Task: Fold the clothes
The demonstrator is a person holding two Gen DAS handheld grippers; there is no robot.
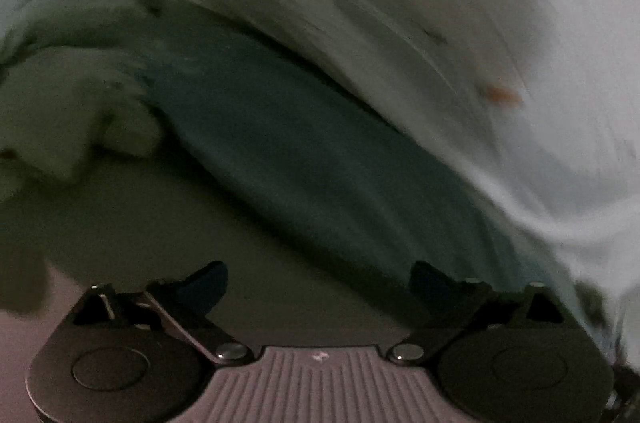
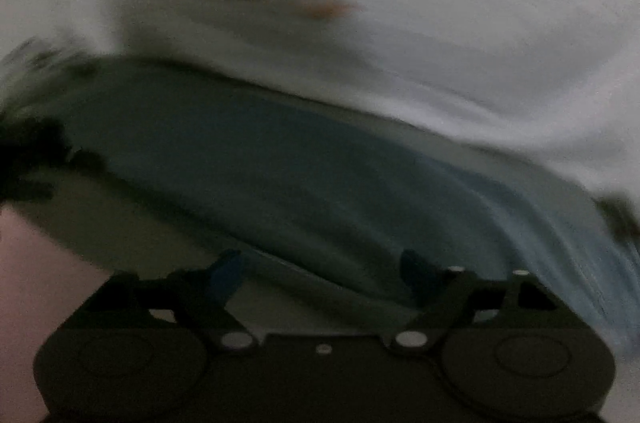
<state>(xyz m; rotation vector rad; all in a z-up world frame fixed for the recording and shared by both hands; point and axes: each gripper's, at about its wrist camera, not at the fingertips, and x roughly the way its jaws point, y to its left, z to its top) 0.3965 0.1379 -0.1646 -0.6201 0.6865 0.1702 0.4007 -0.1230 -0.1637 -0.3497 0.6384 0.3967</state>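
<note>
Fingers (image 1: 216, 279) of both grippers stand apart, empty, before blurred white cloth (image 1: 400, 3) over blue fabric (image 1: 300, 151).

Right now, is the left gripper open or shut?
Open. The left gripper has its two fingers wide apart with nothing between them; the dark teal cloth lies ahead, ungrasped.

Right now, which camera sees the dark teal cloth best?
The right wrist view: the dark teal cloth fills its middle, edge to edge, under the white cloth. The left wrist view shows it only as a narrower slanted band. Both are blurry.
</note>
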